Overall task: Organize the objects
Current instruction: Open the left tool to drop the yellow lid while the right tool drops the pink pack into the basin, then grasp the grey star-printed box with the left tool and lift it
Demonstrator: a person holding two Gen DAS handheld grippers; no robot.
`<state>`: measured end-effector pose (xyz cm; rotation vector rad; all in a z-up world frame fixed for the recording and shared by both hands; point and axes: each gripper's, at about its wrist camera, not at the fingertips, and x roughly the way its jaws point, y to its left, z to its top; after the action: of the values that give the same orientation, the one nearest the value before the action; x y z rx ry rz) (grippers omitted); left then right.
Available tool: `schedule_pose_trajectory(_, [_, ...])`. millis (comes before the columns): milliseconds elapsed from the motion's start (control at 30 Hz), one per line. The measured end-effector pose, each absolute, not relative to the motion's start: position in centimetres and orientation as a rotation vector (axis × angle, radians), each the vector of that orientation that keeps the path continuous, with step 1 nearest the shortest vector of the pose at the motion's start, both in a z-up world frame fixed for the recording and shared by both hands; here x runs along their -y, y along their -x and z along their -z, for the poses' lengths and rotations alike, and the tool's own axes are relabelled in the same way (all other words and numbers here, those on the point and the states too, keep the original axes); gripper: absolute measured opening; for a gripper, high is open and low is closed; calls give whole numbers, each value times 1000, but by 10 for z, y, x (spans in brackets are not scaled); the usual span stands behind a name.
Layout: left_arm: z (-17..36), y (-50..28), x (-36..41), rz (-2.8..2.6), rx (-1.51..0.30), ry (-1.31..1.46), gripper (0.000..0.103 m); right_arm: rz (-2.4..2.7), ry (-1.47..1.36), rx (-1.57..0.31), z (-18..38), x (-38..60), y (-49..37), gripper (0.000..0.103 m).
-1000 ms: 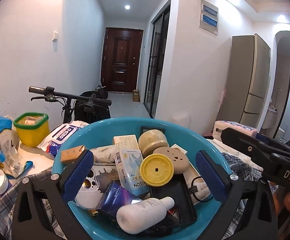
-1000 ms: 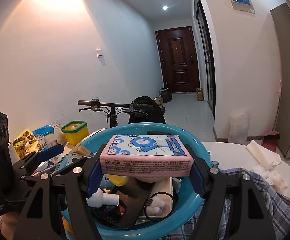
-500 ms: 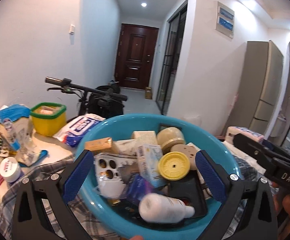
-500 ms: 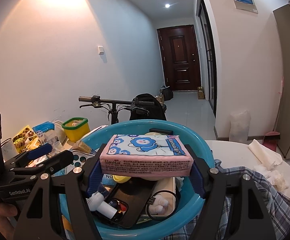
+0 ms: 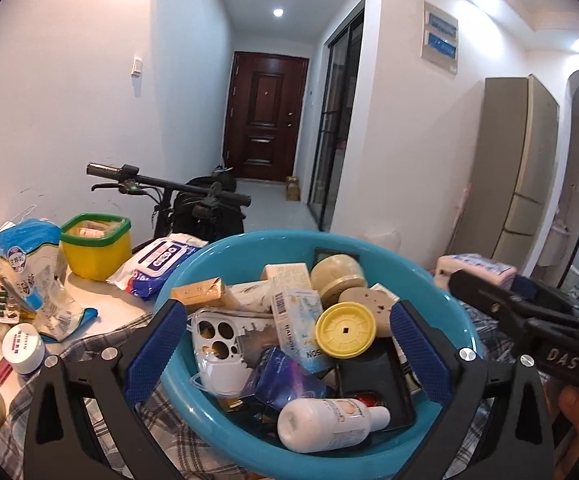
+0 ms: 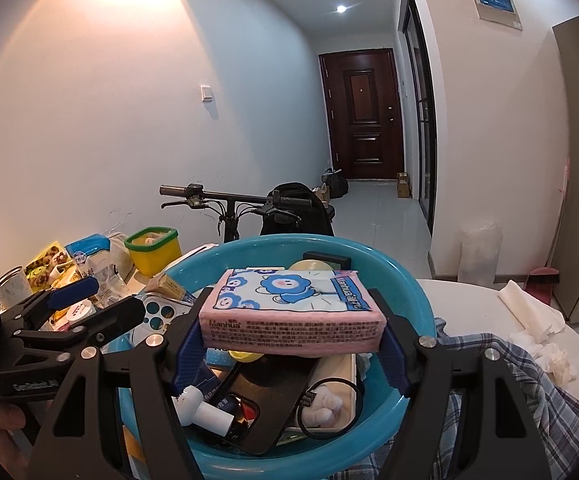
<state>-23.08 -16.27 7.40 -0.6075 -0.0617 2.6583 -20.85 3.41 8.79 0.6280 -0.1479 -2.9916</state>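
A blue basin (image 5: 249, 248) on a plaid cloth holds several small items: a white bottle (image 5: 329, 420), a yellow lid (image 5: 345, 334), a clear phone case (image 5: 217, 344), small boxes. My left gripper (image 5: 289, 348) is open and empty, hovering over the basin's near side. My right gripper (image 6: 291, 344) is shut on a pink tissue pack (image 6: 293, 312) with blue flower print, held above the basin (image 6: 409, 280). The pack also shows at the right of the left wrist view (image 5: 477, 268). The left gripper shows at the left of the right wrist view (image 6: 89, 304).
Left of the basin lie a wet-wipes pack (image 5: 157, 260), a yellow tub with green rim (image 5: 95, 246), a blue-white bag (image 5: 25, 256) and a white jar (image 5: 23, 346). A bicycle (image 5: 177, 196) stands behind the table. Crumpled tissues (image 6: 537, 320) lie at the right.
The left gripper has drifted left and back, so the basin sits further right in its view. The right gripper still holds the tissue pack over the basin, nearly unmoved.
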Motion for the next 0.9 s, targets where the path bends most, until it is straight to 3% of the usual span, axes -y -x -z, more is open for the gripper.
schedule_pose_trajectory(133, [-74,231,162,-2691,20,609,103,2990,-634,131,-88,-33,209,73])
schedule_pose_trajectory(167, [-74,231,162,-2698,18,610,103,2991,-635,135,-88,-33,209,81])
schedule_pose_trajectory(200, [-74,231,163,-2698,24,610,103,2997,-632,139,-88,-33,209,97])
schedule_pose_trajectory(233, [-74,231,165,-2695,29,612,103,3012,-622,137,-89,-33,207,103])
schedule_pose_trajectory(900, [-81,224,171,-2712,-20,641,103,3068,-555,6,-95,-17,197,103])
